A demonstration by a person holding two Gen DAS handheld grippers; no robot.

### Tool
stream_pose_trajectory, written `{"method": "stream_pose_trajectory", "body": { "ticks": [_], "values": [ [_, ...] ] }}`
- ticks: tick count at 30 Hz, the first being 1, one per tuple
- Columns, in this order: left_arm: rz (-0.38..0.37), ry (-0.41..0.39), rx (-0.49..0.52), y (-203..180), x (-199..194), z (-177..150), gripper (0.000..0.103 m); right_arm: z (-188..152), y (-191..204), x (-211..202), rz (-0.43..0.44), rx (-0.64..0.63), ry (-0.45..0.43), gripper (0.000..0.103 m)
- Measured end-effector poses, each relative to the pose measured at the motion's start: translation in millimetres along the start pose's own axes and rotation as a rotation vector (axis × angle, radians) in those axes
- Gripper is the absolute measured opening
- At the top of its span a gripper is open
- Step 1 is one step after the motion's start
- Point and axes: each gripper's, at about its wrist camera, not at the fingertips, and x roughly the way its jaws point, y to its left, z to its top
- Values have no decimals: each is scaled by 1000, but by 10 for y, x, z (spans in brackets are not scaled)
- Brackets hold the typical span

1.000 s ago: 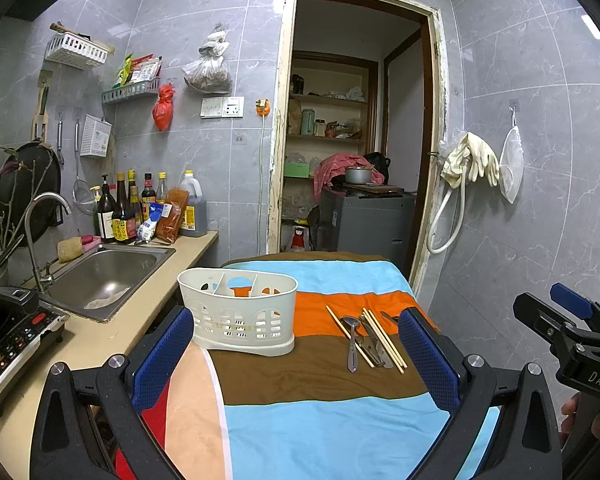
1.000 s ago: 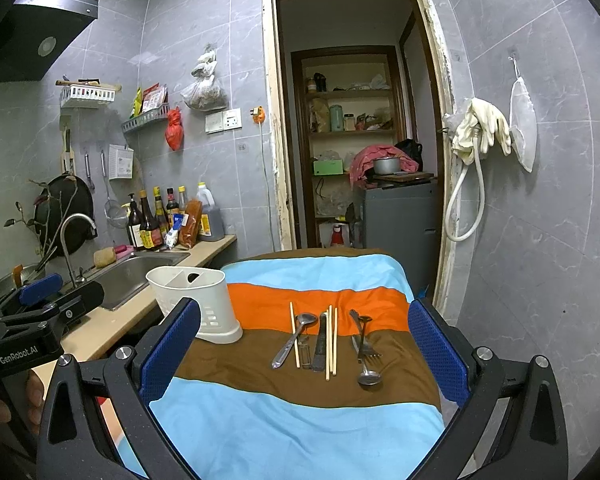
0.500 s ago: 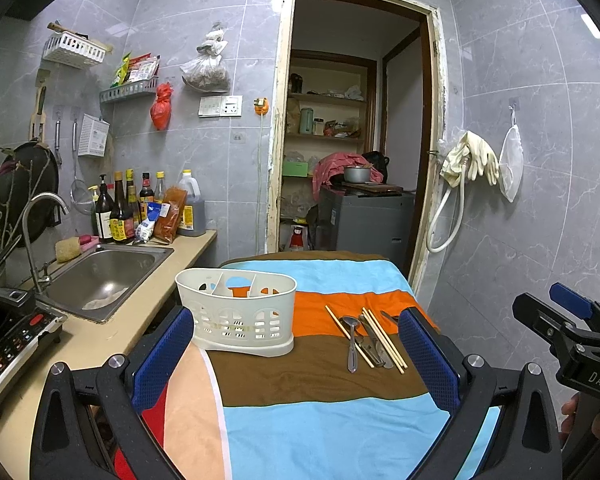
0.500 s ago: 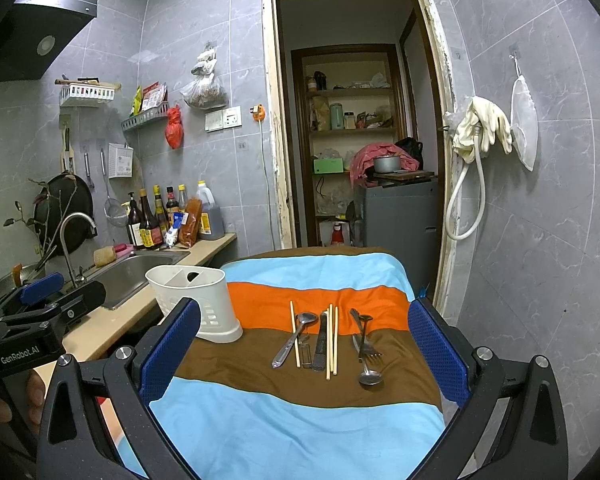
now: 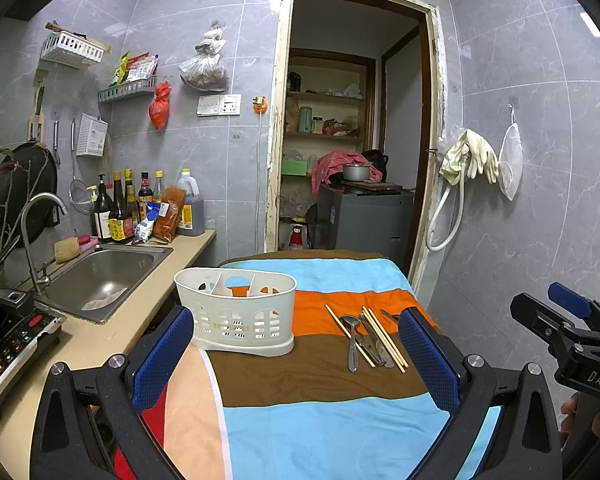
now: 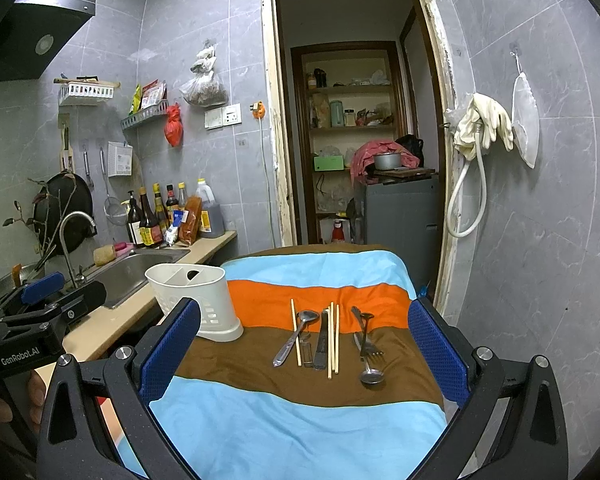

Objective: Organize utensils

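Observation:
A white slotted utensil caddy [image 5: 236,316] [image 6: 198,300] stands empty on the left of a striped cloth-covered table [image 5: 320,432] [image 6: 292,432]. To its right lies a row of utensils [image 5: 366,336]: a spoon [image 6: 294,338], chopsticks [image 6: 333,336], a dark knife [image 6: 322,340], a fork [image 6: 367,340] and a second spoon [image 6: 371,372]. My left gripper [image 5: 296,360] hangs open above the near table, facing the caddy. My right gripper [image 6: 304,352] hangs open facing the utensils. Both hold nothing.
A counter with a steel sink [image 5: 100,276], a tap, sauce bottles [image 5: 120,208] and a cooktop [image 5: 8,340] runs along the left. Behind the table is an open doorway [image 5: 352,140]. Tiled wall with gloves and a hose [image 5: 460,184] closes the right side.

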Motion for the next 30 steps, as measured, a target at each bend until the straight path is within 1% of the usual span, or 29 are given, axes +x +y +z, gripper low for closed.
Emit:
{"method": "stream_pose_trajectory", "body": {
  "ticks": [30],
  "values": [
    [0, 4, 1, 1, -2, 0, 103, 10, 23, 15, 0, 2, 8, 102]
  ]
}}
